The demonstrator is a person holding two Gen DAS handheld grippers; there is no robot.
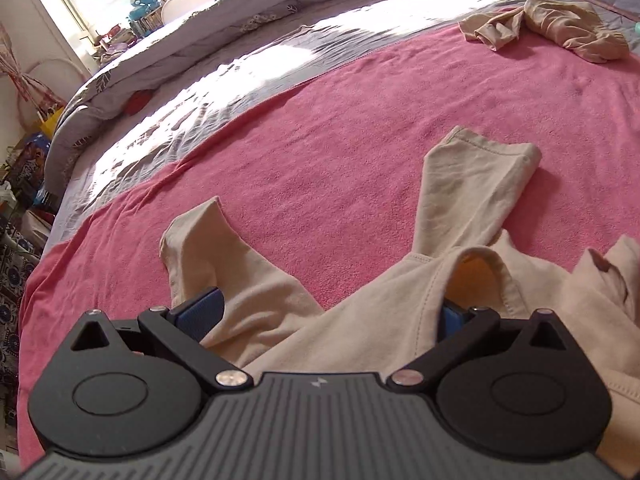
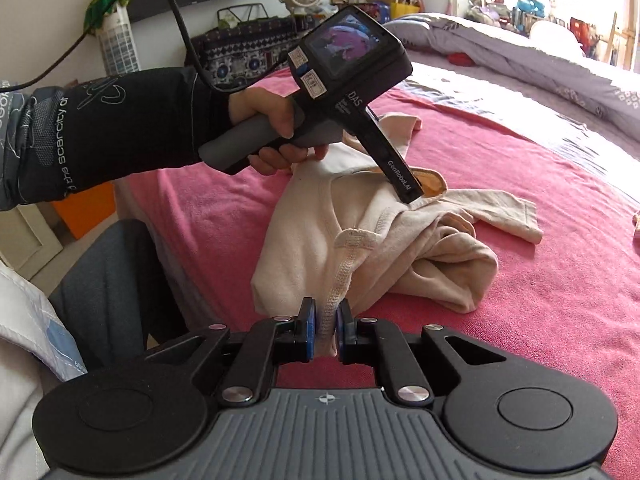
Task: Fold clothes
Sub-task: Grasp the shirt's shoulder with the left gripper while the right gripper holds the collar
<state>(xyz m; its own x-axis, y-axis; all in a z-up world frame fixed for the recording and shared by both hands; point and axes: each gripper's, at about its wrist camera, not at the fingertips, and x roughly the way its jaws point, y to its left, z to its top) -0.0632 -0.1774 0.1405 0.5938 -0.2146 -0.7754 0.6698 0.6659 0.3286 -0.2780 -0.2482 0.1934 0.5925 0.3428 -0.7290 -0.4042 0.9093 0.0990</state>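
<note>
A beige long-sleeved garment lies rumpled on a pink towel blanket. In the left wrist view its two sleeves point away from me. My left gripper is open, its blue pads wide apart with the cloth bunched between them. From the right wrist view, the left gripper pokes into the collar of the garment, held by a hand. My right gripper is shut on a stitched hem of the garment, lifting it slightly.
A second tan garment lies crumpled at the far right of the blanket. A grey patterned duvet is piled along the far side of the bed. A dark chair stands beside the bed's near left edge.
</note>
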